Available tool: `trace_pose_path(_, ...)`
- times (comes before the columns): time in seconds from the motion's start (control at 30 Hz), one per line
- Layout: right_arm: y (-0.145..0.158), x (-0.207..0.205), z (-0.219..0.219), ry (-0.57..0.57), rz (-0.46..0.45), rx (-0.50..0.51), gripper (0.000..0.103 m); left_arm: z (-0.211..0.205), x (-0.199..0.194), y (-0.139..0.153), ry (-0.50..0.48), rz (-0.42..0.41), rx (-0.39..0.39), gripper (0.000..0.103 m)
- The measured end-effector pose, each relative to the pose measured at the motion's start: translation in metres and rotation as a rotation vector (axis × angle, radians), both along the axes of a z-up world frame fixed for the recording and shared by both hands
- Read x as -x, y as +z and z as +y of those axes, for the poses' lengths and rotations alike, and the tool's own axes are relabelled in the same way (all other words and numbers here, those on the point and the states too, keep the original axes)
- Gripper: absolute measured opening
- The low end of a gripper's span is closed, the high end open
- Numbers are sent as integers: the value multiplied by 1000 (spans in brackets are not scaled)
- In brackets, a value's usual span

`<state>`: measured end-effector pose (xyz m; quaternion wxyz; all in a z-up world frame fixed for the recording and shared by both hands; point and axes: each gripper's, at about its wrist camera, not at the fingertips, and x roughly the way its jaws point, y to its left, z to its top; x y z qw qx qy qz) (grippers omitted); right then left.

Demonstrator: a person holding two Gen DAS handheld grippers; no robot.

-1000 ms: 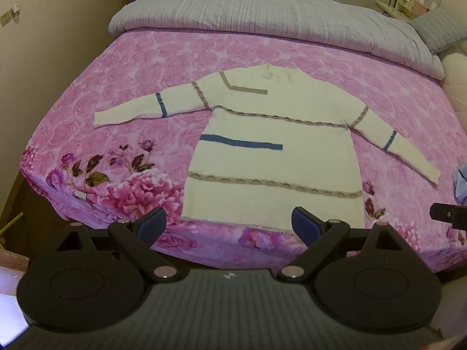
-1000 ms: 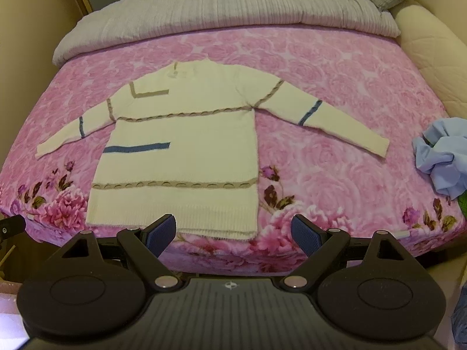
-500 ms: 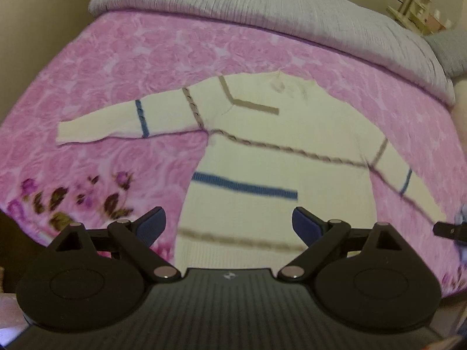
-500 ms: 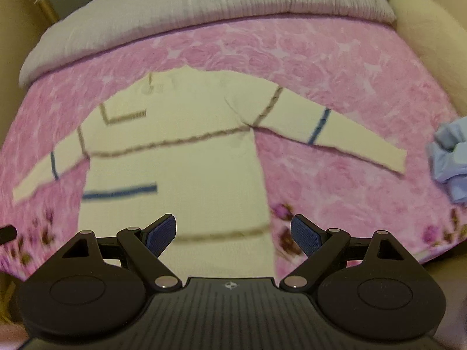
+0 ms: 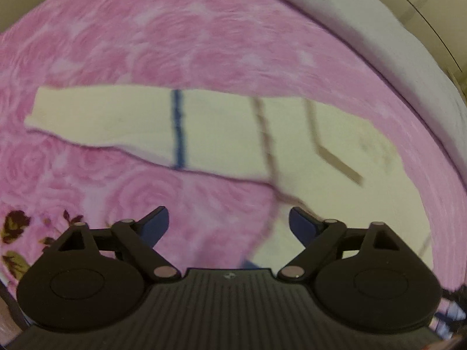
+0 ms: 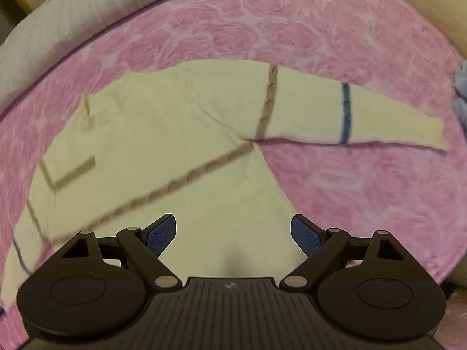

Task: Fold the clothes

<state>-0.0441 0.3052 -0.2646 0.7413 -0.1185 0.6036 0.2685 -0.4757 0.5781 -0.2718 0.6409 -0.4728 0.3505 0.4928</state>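
A cream sweater [image 6: 175, 145] with tan and blue stripes lies flat on the pink bed, sleeves spread. In the left wrist view its left sleeve [image 5: 131, 119] stretches across the frame, with the shoulder and collar at the right. My left gripper [image 5: 229, 224] is open and empty, hovering above the bedspread just below the sleeve's armpit. In the right wrist view the right sleeve [image 6: 364, 113] runs out to the right. My right gripper [image 6: 233, 233] is open and empty over the sweater's body below the armpit.
The pink rose bedspread [image 6: 364, 189] surrounds the sweater. A grey folded duvet [image 5: 379, 29] lies at the head of the bed, also in the right wrist view [image 6: 58, 29]. A light blue garment [image 6: 461, 93] sits at the right edge.
Both grippers have moved forward over the bed, closer to the sweater's upper half; the left toward the left sleeve, the right toward the right armpit. Both stay open.
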Motion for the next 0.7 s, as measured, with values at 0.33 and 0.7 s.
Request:
trace_pose_path(0.33,-39,6,52,-13,28,31,88,55,118,-80,424,-89,-19,57)
trace_pose_path(0.7,-58,1,75,-9,16,53,88,73,146,-102,612,-80,-128,18)
